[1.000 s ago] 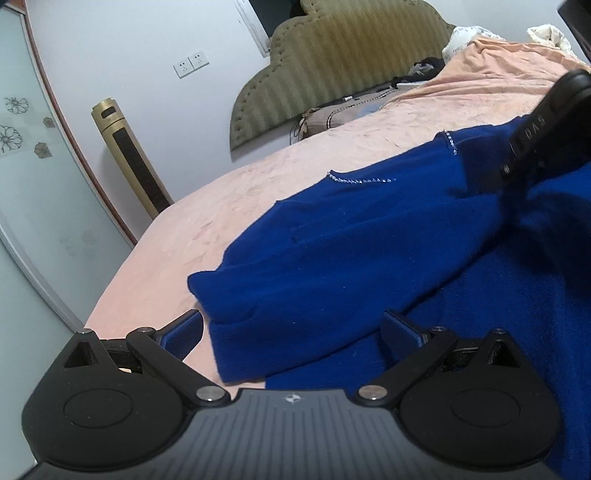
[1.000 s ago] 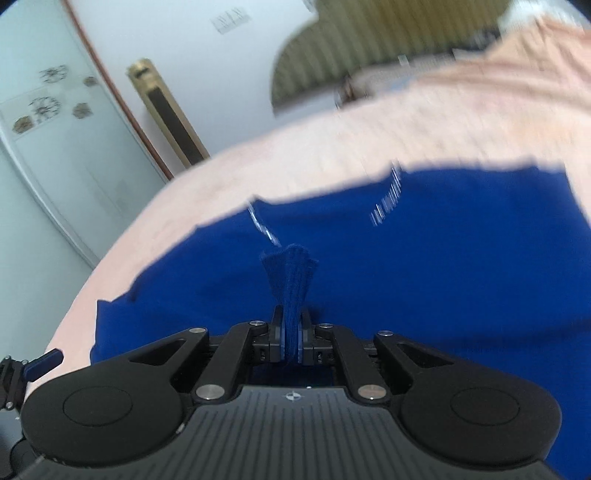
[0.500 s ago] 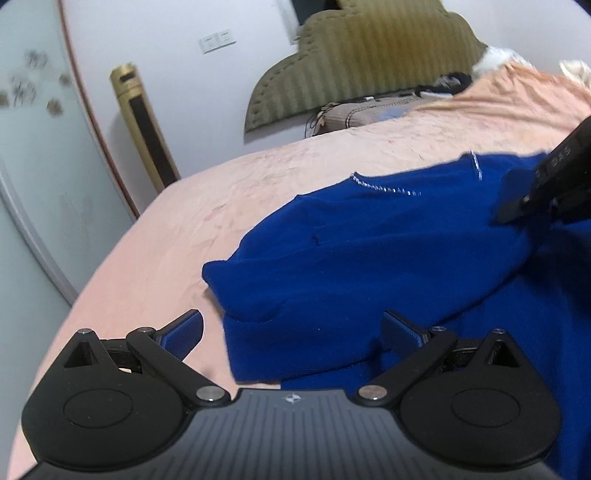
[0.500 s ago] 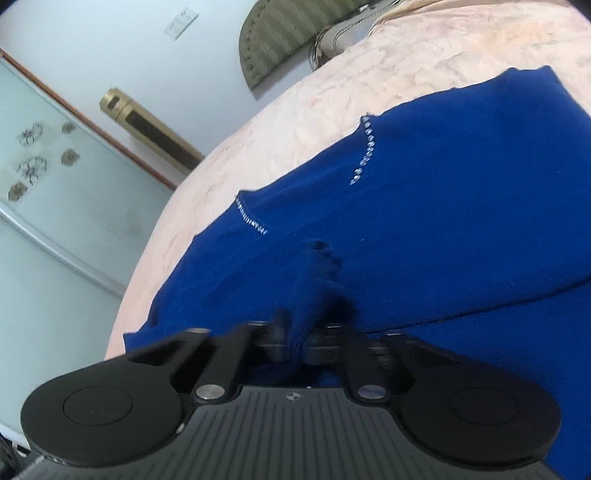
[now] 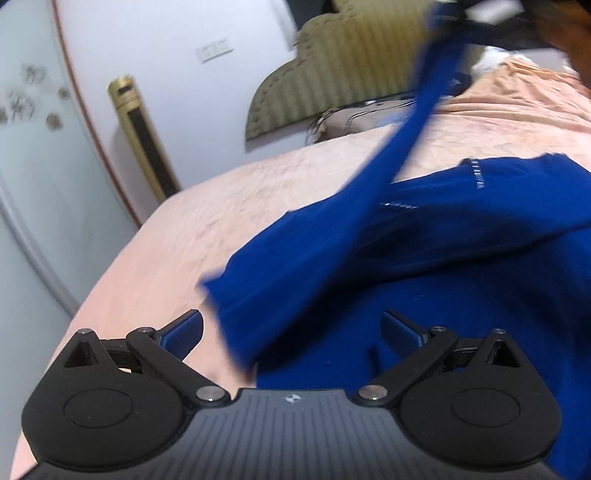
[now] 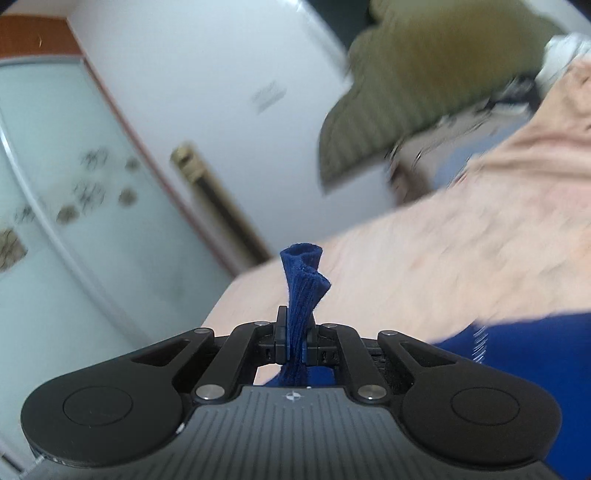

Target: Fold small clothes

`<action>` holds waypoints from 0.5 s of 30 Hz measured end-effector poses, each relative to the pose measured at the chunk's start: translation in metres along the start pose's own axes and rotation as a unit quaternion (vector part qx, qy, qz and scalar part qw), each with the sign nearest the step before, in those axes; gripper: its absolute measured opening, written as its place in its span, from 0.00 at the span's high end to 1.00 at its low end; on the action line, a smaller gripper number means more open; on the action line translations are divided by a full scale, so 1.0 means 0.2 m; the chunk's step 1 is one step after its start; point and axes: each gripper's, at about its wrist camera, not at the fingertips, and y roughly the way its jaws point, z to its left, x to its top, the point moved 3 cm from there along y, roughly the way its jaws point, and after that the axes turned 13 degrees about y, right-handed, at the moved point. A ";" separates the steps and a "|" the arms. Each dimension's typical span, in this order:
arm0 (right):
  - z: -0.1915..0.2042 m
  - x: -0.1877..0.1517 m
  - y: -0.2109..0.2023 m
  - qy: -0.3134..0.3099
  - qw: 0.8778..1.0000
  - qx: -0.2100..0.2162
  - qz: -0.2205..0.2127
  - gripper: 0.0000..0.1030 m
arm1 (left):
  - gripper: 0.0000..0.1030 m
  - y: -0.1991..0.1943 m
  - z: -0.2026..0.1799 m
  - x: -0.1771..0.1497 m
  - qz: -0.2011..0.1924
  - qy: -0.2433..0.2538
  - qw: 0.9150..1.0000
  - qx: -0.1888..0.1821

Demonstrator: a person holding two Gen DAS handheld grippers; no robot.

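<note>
A dark blue sweater (image 5: 461, 258) with small sparkly trim lies on the peach bedspread (image 5: 229, 214). One sleeve (image 5: 402, 147) is stretched up and away toward the top right of the left wrist view, where my right gripper (image 5: 454, 11) shows blurred at the frame edge. In the right wrist view my right gripper (image 6: 295, 338) is shut on the ribbed cuff (image 6: 304, 273), which sticks out past the pads. My left gripper (image 5: 291, 328) stands open low over the near edge of the sweater, nothing between its fingers.
The bed's olive padded headboard (image 5: 347, 66) stands at the far end with a pillow (image 5: 354, 118) below it. A gold tower appliance (image 5: 144, 136) and a frosted glass sliding door (image 5: 33, 166) are off the bed's left side. More bedding is heaped at far right.
My right gripper has risen with the cuff, pulling the sleeve up off the sweater's body into a taut diagonal. The left gripper stays open in about the same place, slightly rolled.
</note>
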 end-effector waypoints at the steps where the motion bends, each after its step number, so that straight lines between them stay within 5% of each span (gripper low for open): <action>1: -0.07 0.01 -0.03 0.004 1.000 -0.017 -0.012 0.90 | 0.00 0.01 0.01 -0.01 0.006 -0.007 1.000 0.002; 8: -0.60 -0.09 -0.18 0.070 0.990 -0.122 -0.020 0.90 | 0.00 0.08 0.05 -0.03 0.035 -0.027 0.999 0.011; 15: -0.80 -0.21 -0.29 0.101 0.982 -0.157 -0.020 0.90 | 0.00 0.11 0.08 -0.04 0.048 -0.040 0.998 0.024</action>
